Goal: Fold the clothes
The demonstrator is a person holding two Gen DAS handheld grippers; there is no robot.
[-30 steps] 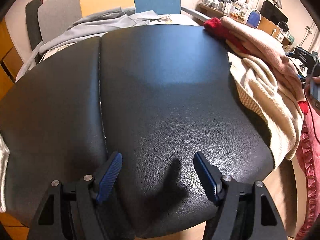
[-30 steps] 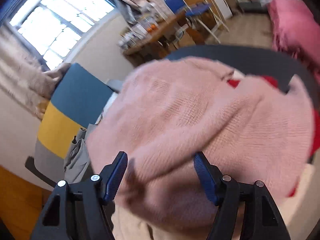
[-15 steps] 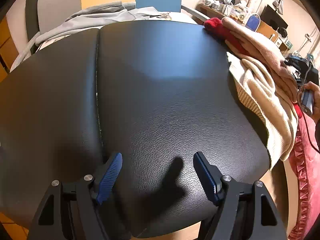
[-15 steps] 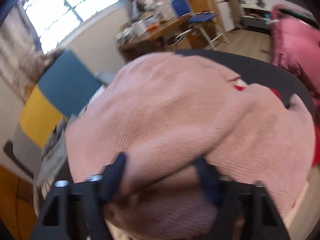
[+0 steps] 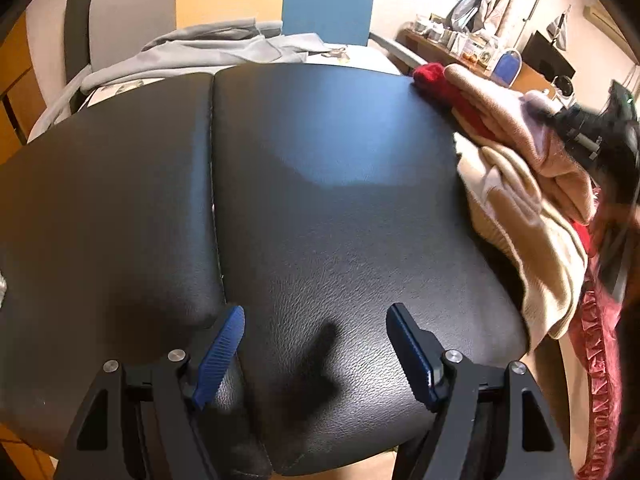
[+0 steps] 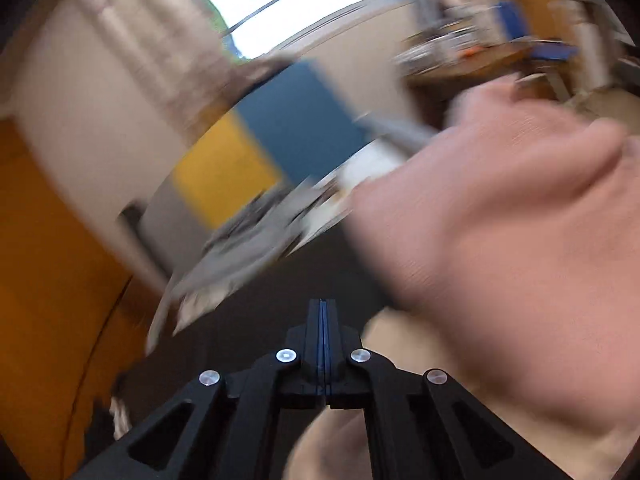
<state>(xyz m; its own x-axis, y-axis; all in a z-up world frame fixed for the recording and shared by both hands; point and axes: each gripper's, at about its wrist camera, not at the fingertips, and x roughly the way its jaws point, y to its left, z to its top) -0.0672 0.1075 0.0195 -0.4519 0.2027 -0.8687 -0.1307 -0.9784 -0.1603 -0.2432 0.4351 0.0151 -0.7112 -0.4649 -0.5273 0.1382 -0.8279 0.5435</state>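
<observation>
Right tool (image 6: pixel 323 312) pinched together beside pink sweater (image 6: pixel 500 248) (blurred) — left tool (image 5: pixel 316 344) spread.

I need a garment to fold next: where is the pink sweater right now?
In the left wrist view, the pink sweater lies atop the clothes pile at the black table's far right edge, over the red garment and cream sweater.

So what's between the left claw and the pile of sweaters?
Only bare black leather cushion lies between the open left claw and the sweater pile, as the left wrist view shows.
</observation>
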